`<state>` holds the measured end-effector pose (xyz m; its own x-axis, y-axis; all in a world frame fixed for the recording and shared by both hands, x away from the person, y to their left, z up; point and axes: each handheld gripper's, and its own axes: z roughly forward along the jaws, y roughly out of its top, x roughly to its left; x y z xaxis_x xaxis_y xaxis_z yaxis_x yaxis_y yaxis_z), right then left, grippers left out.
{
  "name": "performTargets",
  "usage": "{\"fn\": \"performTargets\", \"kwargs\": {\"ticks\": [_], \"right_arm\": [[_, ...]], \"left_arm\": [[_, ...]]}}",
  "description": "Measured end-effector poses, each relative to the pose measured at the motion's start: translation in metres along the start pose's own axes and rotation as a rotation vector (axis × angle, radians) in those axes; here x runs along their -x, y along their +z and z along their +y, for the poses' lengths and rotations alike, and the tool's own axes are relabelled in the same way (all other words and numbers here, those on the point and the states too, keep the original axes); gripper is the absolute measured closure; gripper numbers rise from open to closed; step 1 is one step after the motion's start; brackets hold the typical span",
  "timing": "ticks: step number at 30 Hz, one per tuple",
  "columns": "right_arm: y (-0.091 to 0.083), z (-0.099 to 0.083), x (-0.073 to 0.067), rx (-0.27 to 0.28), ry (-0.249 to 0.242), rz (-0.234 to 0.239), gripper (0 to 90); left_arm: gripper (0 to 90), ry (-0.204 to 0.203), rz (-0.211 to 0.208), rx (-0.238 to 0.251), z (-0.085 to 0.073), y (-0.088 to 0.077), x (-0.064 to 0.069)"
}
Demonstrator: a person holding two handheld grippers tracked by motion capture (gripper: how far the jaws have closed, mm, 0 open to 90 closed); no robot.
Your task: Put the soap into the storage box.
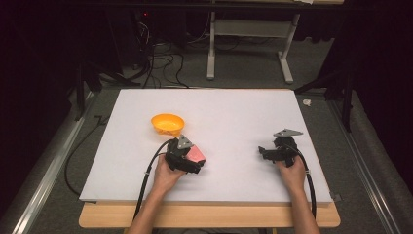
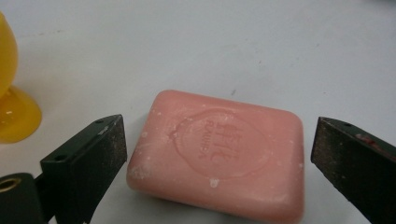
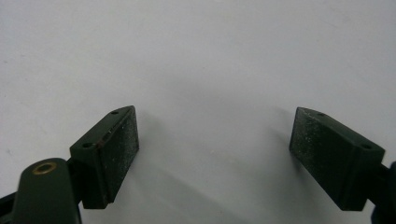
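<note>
The pink soap bar (image 2: 217,156) is seen lying flat on the white table (image 1: 234,112), embossed face up, just on the near side of the orange bowl (image 1: 167,123). The left gripper (image 2: 219,154) is set around it with jaws spread wide; a gap is visible on each side and neither pad touches the bar. The right gripper (image 3: 215,149) is held well apart to the right, also released, with bare table between its jaws.

Risks noted:
- The bar sits closer to the left-hand jaw in the left gripper view. If closed off-centre, it is likely to be pushed sideways or rotated before being clamped.
- The surface looks waxy with white flecks; whether it is damp cannot be judged from these views. A slippery bar could squirt out under a hard squeeze.
- The pads appear to stand at about the bar's height; a grip taken too high could ride over the rounded edges.
- The bowl's foot (image 2: 16,116) stands near; a skidding bar could knock it.
</note>
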<state>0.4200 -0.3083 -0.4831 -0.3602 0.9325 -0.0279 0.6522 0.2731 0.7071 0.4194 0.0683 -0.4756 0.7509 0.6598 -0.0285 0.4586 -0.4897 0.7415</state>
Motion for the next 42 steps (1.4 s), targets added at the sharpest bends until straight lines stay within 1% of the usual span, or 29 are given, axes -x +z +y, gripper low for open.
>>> {"fn": "performTargets", "kwargs": {"ticks": [1, 3, 5, 9, 14, 18, 20, 21, 22, 27, 30, 32, 35, 36, 38, 42], "right_arm": [[0.000, 0.000, 0.000, 0.000, -0.001, -0.001, 16.2], [0.000, 0.000, 0.000, 0.000, -0.001, -0.001, 16.1], [0.000, 0.000, 0.000, 0.000, 0.000, 0.000, 16.2], [0.000, 0.000, 0.000, 0.001, -0.002, 0.000, 16.2], [0.000, 0.000, 0.000, 0.001, -0.002, 0.000, 16.2], [0.000, 0.000, 0.000, 0.001, -0.002, 0.000, 16.2], [0.000, 0.000, 0.000, 0.001, -0.001, 0.001, 16.2], [0.000, 0.000, 0.000, 0.001, -0.001, 0.002, 16.2], [0.000, 0.000, 0.000, 0.001, -0.001, 0.002, 16.2], [0.000, 0.000, 0.000, 0.001, -0.002, 0.002, 16.3], [0.000, 0.000, 0.000, 0.001, -0.002, 0.002, 16.3], [0.000, 0.000, 0.000, 0.001, -0.001, 0.002, 16.3], [0.000, 0.000, 0.000, 0.001, -0.001, 0.002, 16.3], [0.000, 0.000, 0.000, 0.001, -0.001, 0.002, 16.3], [0.000, 0.000, 0.000, 0.001, -0.001, 0.003, 16.3], [0.000, 0.000, 0.000, 0.001, 0.000, 0.002, 16.3]], "left_arm": [[4.8, -0.003, -0.002, -0.006, -0.001, 0.002, 0.000], [5.1, 0.004, -0.003, -0.024, -0.002, 0.007, 0.000], [5.5, 0.005, -0.001, -0.030, -0.002, 0.008, 0.001], [6.8, 0.029, 0.023, -0.041, -0.003, 0.010, 0.003], [7.2, 0.032, 0.022, -0.046, -0.003, 0.010, 0.003], [8.2, 0.031, 0.017, -0.039, -0.004, 0.010, 0.002], [10.1, 0.032, 0.011, -0.031, -0.006, 0.009, 0.001], [12.7, 0.034, 0.007, -0.031, -0.006, 0.008, 0.001], [12.7, 0.035, 0.007, -0.031, -0.006, 0.008, 0.001], [13.5, 0.024, 0.017, -0.043, -0.005, 0.007, 0.002], [13.6, 0.020, 0.014, -0.045, -0.005, 0.006, 0.001], [13.6, 0.007, 0.011, -0.041, -0.005, 0.005, 0.000], [13.7, -0.016, 0.024, -0.025, -0.003, -0.001, -0.004], [13.7, -0.016, 0.024, -0.025, -0.003, -0.001, -0.004], [13.7, -0.025, 0.026, -0.008, -0.002, -0.005, -0.004], [13.7, -0.016, 0.035, -0.010, -0.002, -0.010, -0.003]]}}
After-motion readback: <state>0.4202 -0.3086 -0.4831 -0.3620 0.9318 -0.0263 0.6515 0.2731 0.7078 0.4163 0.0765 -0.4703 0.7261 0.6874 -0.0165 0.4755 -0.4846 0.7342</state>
